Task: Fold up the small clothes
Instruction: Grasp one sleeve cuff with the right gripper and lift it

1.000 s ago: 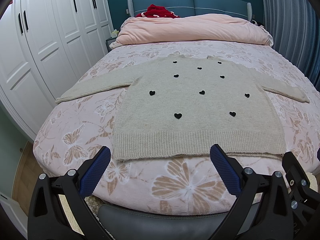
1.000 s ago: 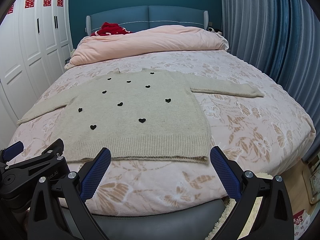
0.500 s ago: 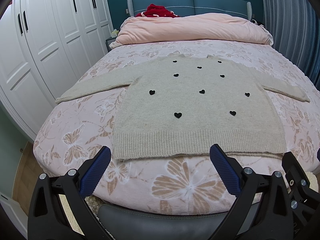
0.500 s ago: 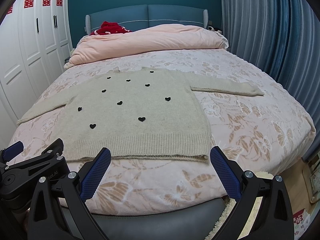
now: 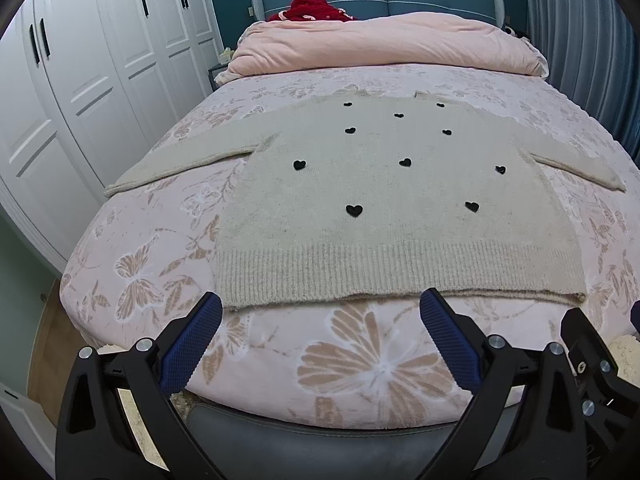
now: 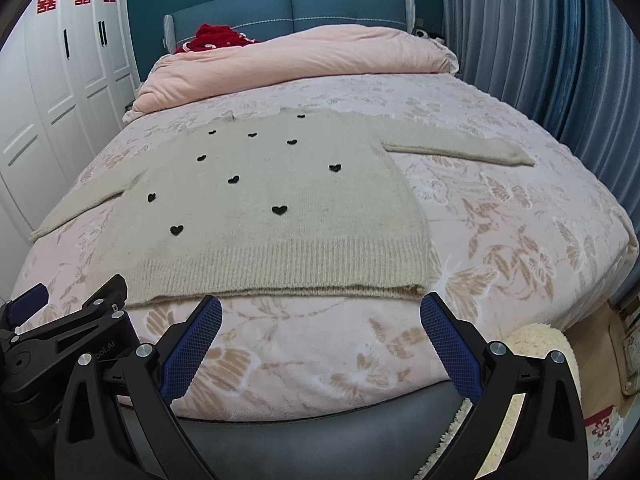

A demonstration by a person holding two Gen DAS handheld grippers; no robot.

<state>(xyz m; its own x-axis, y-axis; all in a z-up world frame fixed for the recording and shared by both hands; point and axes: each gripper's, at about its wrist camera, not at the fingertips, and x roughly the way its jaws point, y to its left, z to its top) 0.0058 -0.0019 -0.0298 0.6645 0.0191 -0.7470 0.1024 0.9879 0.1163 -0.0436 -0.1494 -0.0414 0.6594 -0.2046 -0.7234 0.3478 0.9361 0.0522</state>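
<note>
Blue-padded fingers on black frames: left gripper (image 5: 318, 314), jaws spread wide, nothing between them, held over the foot edge of the bed (image 5: 380, 372). Right gripper (image 6: 320, 316), likewise spread wide and empty, at the same edge; the left unit's black body shows at the lower left of the right wrist view.

Sweater (image 5: 396, 200), beige knit with small black hearts on the front. Lies flat and face up on the bedspread, unfolded. Ribbed hem nearest the grippers, just beyond the fingertips and not touched by them. Both sleeves stretched out sideways, one toward the wardrobe side, one toward the curtain side. Neck points to the head of the bed.

Bedspread: pink with a pale butterfly and flower print.
Duvet (image 5: 384, 46): plain pink, bunched across the head end.
Red cloth (image 5: 314, 6): heaped behind the duvet, against the blue headboard (image 6: 288, 6).
Wardrobe (image 5: 92, 68): white doors, red paper signs on top panels.
Curtain (image 6: 552, 60): blue-grey, pleated.
</note>
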